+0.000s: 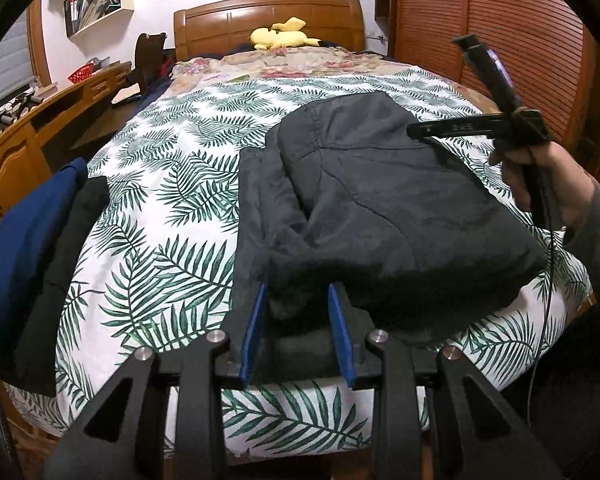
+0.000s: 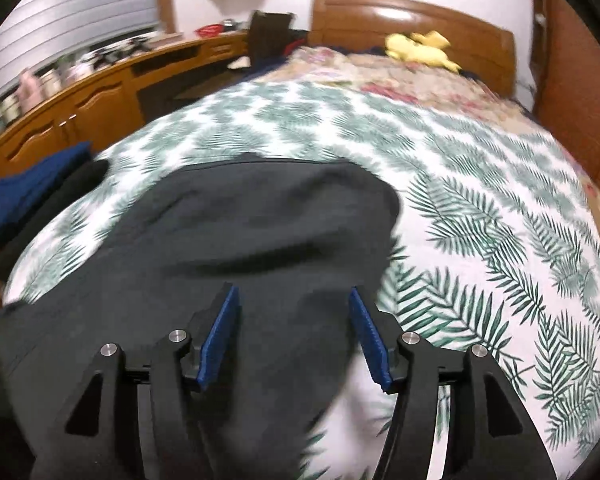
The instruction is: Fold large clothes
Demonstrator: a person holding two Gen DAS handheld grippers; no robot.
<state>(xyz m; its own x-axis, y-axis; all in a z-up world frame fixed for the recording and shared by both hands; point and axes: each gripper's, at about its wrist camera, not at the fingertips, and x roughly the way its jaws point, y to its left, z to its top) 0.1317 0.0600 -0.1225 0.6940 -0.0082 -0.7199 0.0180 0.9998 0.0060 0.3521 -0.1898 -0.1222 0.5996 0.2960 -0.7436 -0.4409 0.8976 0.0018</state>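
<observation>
A dark grey garment (image 1: 380, 208) lies folded in a thick bundle on the leaf-print bedspread (image 1: 172, 184), toward the bed's near right side. My left gripper (image 1: 298, 290) is at the garment's near edge, its blue pads (image 1: 256, 332) closed on a bunched fold of the fabric. In the left wrist view my right gripper (image 1: 438, 86) is held in a hand (image 1: 528, 168) above the garment's right side. The blurred right wrist view shows the right gripper (image 2: 294, 290) open over the garment (image 2: 228, 240), with no fabric pinched between its pads (image 2: 370, 336).
A navy cloth (image 1: 24, 232) and a black cloth (image 1: 64, 256) lie at the bed's left edge. A yellow plush toy (image 1: 282, 34) and a floral blanket (image 1: 284, 60) are by the wooden headboard (image 1: 268, 16). A wooden desk (image 1: 40, 128) runs along the left, a slatted wardrobe (image 1: 500, 20) along the right.
</observation>
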